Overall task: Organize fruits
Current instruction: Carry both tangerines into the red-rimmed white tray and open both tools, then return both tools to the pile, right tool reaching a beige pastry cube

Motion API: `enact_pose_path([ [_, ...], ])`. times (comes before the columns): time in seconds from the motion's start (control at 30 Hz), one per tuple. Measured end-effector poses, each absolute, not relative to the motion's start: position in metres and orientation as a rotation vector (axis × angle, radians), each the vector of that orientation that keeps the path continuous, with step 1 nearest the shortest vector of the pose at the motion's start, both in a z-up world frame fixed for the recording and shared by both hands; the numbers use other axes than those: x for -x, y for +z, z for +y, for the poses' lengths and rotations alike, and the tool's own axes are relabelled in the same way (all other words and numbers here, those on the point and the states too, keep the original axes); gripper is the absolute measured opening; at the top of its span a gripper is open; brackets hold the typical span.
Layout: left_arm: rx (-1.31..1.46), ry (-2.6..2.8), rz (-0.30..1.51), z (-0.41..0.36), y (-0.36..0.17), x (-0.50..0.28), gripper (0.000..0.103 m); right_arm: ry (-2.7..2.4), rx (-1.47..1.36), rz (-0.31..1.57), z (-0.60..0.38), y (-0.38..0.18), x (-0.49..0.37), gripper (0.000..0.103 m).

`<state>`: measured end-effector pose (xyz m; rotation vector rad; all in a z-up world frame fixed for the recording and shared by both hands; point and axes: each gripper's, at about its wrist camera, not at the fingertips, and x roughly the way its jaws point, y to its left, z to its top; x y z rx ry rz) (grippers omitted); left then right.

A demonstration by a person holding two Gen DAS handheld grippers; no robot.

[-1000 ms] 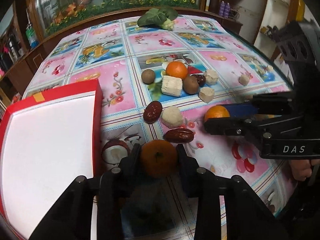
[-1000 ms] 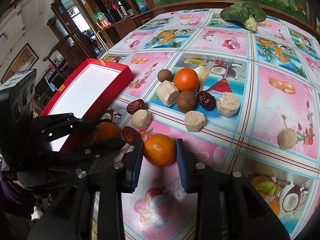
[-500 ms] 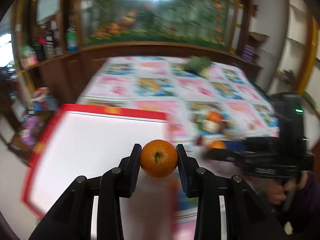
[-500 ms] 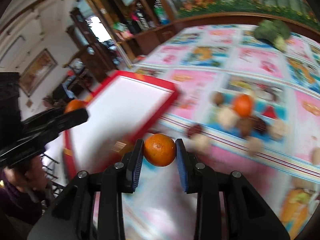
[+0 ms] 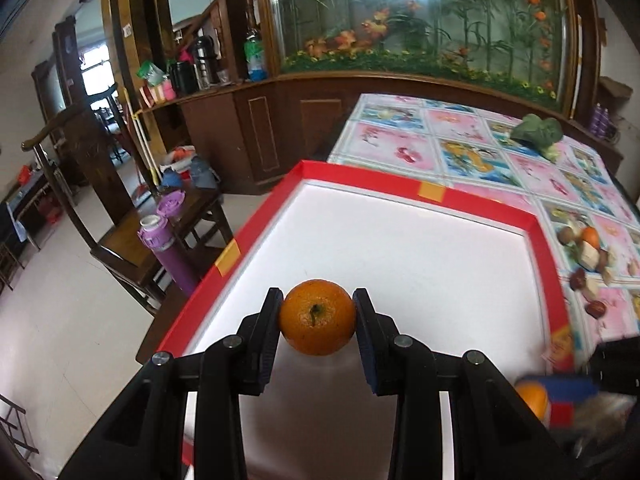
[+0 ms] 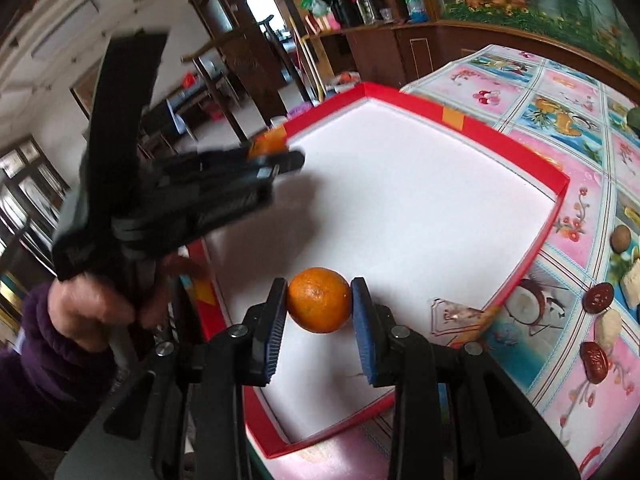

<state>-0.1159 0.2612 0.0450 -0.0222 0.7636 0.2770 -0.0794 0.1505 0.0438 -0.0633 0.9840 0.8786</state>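
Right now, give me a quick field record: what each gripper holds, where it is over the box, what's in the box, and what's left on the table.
left gripper: shut on an orange, above the red box's white floor
right gripper: shut on a second orange, also above the box floor
red box: white floor bare, no fruit resting in it
table: red dates, pale blocks, brown round fruit and another orange remain beside the box
far end of table: leafy green vegetable
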Motion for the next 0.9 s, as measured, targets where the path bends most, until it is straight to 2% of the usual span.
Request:
enact_pose_path([
  [0.13, -0.006, 0.269, 0.786, 0.265, 0.035, 0.101, 0.036, 0.824, 0.132, 1.018, 0.156, 0.035, 0.078, 0.036],
  [0.23, -0.006, 0.255, 0.809, 0.266, 0.032, 0.097, 0.036, 0.822, 0.139, 1.008, 0.150, 0.039, 0.080, 0.048],
  [0.43, -0.063, 0.265, 0.823, 0.257, 0.030, 0.102, 0.039, 0.838, 0.054, 0.864, 0.109, 0.065, 0.088, 0.063],
  [0.67, -0.094, 0.274, 0.881, 0.247, 0.026, 0.109, 0.053, 0.706, -0.099, 0.791, 0.032, 0.076, 0.069, 0.065],
  [0.83, -0.106, 0.284, 0.893, 0.241, 0.026, 0.119, 0.057, 0.582, -0.143, 0.769, -0.029, 0.081, 0.061, 0.065],
  [0.9, -0.091, 0.268, 0.906, 0.240, 0.027, 0.124, 0.062, 0.516, -0.159, 0.746, -0.062, 0.085, 0.061, 0.065],
])
